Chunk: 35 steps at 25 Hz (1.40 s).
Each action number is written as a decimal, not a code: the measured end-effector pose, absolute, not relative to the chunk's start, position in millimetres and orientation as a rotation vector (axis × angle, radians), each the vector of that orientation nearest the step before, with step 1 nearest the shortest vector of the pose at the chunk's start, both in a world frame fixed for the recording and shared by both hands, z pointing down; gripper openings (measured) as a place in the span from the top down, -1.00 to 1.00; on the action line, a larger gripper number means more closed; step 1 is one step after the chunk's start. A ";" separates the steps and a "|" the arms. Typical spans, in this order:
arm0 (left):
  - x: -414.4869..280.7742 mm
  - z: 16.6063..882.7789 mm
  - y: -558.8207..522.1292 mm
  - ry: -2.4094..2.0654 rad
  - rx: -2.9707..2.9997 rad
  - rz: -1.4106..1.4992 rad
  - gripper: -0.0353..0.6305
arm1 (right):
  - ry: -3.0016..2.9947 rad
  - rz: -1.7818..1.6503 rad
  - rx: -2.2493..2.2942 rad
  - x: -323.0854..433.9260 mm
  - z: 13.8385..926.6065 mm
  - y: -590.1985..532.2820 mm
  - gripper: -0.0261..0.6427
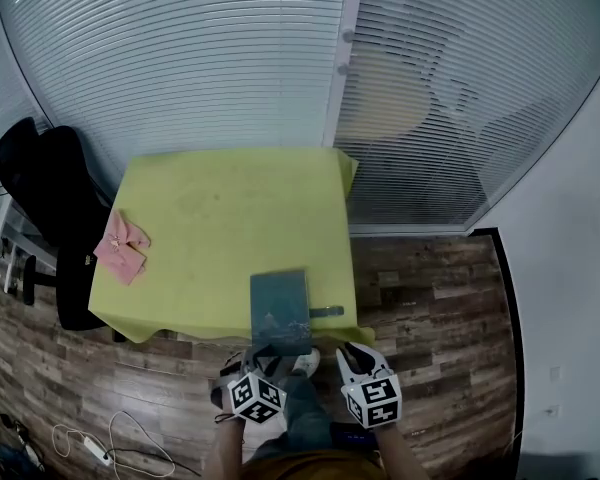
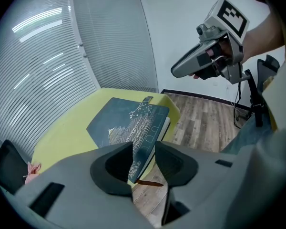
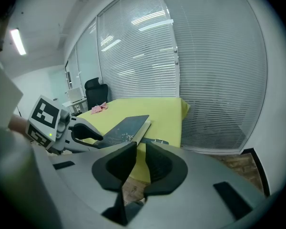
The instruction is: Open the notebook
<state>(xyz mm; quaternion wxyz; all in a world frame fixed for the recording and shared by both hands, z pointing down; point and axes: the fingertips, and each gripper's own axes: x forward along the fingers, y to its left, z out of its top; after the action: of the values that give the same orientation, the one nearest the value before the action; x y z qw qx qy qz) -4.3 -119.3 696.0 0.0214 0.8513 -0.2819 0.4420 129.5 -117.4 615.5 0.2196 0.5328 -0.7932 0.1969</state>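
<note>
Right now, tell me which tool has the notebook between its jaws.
The left tool: its jaws clamp the dark notebook at its near end. The right tool, beside it, has nothing between its parted jaws.

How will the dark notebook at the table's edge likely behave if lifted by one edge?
Probably stiff: the notebook looks flat while the left gripper pinches its near edge. Its thick page block suggests moderate weight. It overhangs the yellow tablecloth, so a push could tip it off.

Quantity on site: one notebook (image 1: 280, 311), one yellow-covered table (image 1: 220, 208), one pink cloth (image 1: 121, 245), one black chair (image 1: 45, 183). Grippers: two, namely left gripper (image 1: 264, 355) and right gripper (image 1: 349, 354).
</note>
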 end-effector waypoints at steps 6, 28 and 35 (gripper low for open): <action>-6.3 692.6 -118.3 -0.890 2.646 1.354 0.40 | -2.202 0.521 1.468 125.1 609.6 -115.3 0.71; -16.2 672.1 -120.0 -0.953 2.683 1.321 0.40 | -2.234 0.553 1.518 118.2 594.5 -107.7 0.72; -21.1 667.0 -119.5 -0.981 2.688 1.303 0.40 | -2.246 0.549 1.518 114.5 592.1 -106.2 0.72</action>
<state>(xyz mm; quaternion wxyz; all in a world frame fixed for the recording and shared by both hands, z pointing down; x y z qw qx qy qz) -21.1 -119.5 667.0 -0.0014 0.8549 -0.3121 0.4143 114.5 -106.2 592.1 0.1868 0.5391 -0.7978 0.1949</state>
